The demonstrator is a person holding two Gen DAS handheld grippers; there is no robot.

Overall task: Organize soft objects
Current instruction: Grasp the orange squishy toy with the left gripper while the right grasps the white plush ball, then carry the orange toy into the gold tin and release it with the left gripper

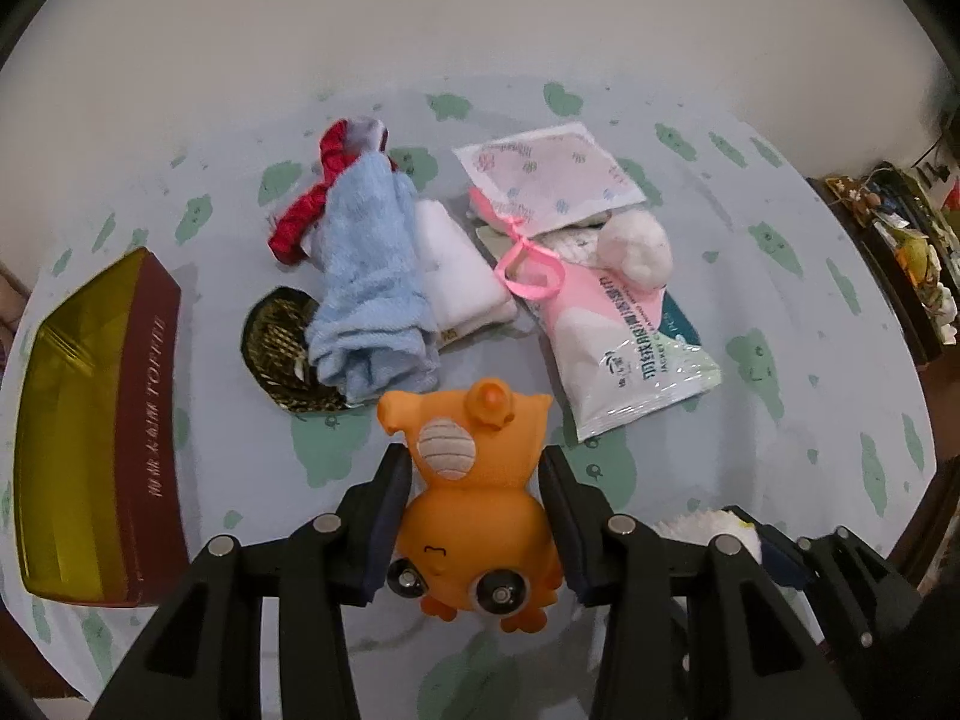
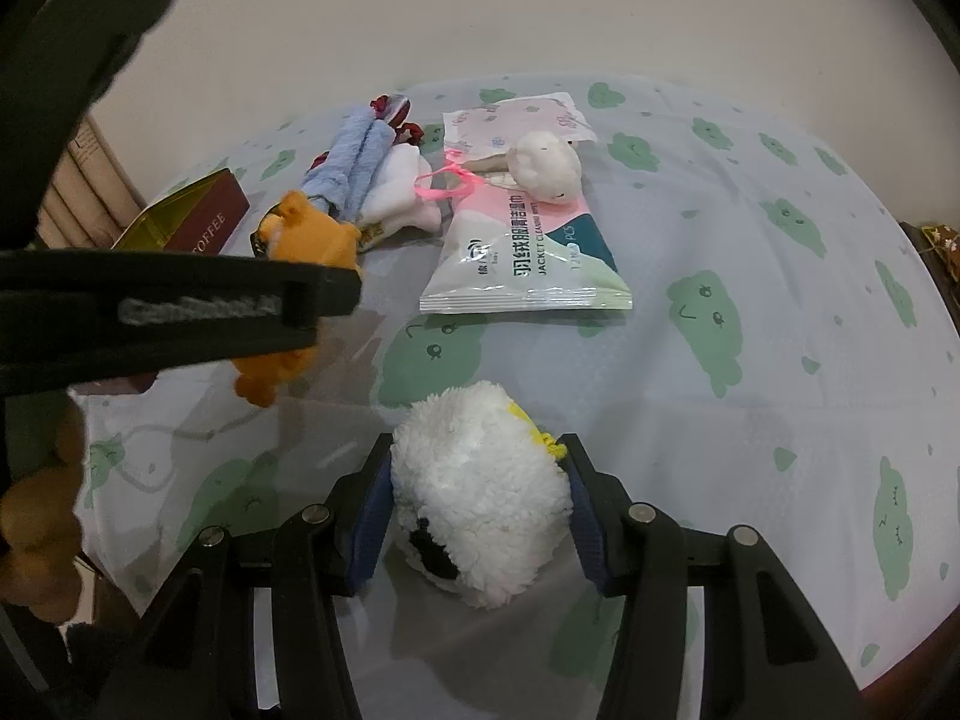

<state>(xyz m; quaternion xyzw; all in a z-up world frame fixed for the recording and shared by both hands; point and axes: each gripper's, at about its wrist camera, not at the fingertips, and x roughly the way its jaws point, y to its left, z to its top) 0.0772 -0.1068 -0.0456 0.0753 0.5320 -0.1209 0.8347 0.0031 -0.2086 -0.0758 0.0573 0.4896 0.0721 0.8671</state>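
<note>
Two soft toys are held, one in each gripper, above the patterned tablecloth (image 2: 750,276).

The orange plush (image 1: 474,498) is clamped by the left gripper (image 1: 477,480), the white fluffy plush (image 2: 480,492) by the right gripper (image 2: 480,480), probably for sorting. At twelve o'clock the blue towel (image 1: 372,276) and wipes packet (image 1: 624,348) lie bunched; the box (image 1: 96,420) sits at nine, perhaps as a container.
</note>
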